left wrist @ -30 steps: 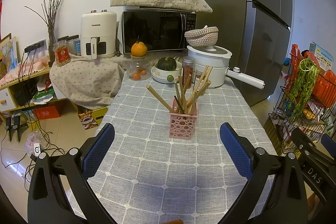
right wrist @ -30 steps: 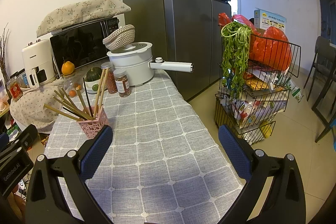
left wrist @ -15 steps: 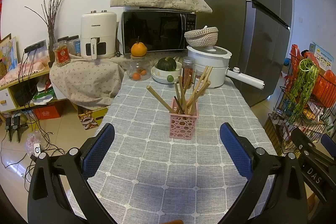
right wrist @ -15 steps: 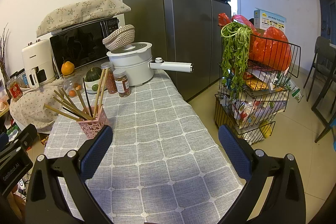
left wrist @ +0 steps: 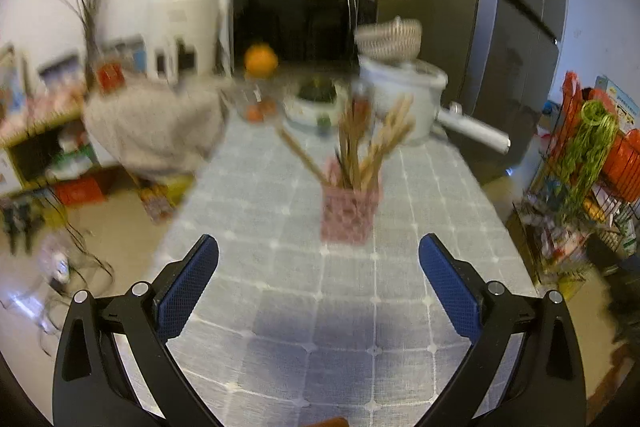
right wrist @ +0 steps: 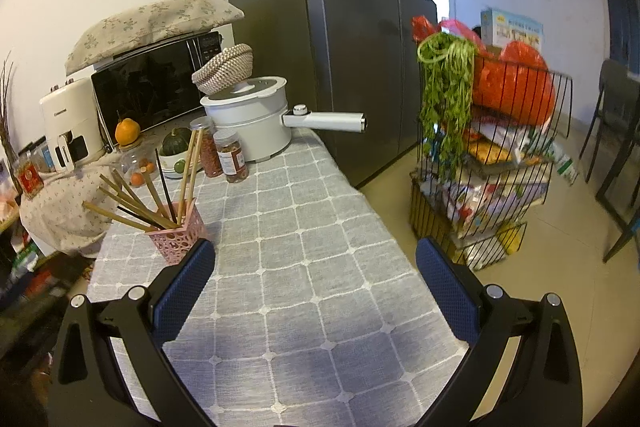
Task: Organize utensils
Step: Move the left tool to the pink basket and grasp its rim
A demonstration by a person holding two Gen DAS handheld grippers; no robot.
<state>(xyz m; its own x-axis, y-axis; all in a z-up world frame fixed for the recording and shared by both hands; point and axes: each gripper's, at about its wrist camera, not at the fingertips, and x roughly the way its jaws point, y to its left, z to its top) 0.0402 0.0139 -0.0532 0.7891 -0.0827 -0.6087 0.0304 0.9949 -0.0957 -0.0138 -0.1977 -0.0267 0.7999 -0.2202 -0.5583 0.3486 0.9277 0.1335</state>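
Observation:
A pink perforated holder (left wrist: 350,215) stands on the grey checked tablecloth (left wrist: 320,307), with several wooden chopsticks (left wrist: 360,143) fanned out of it. The left wrist view is blurred. My left gripper (left wrist: 319,259) is open and holds nothing, short of the holder. In the right wrist view the same holder (right wrist: 176,237) and its chopsticks (right wrist: 144,199) sit at the left, just beyond the left fingertip. My right gripper (right wrist: 315,263) is open over bare cloth with nothing between its fingers.
At the table's far end stand a white pot with a long handle (right wrist: 256,123), two spice jars (right wrist: 230,157), a bowl with a green squash (right wrist: 176,145), a microwave (right wrist: 156,83) and an air fryer (right wrist: 70,123). A wire rack of groceries (right wrist: 484,155) stands right of the table.
The left wrist view has blurred and the scene has shifted slightly, so the left gripper is moving. The right gripper has drifted a little. Both stay open.

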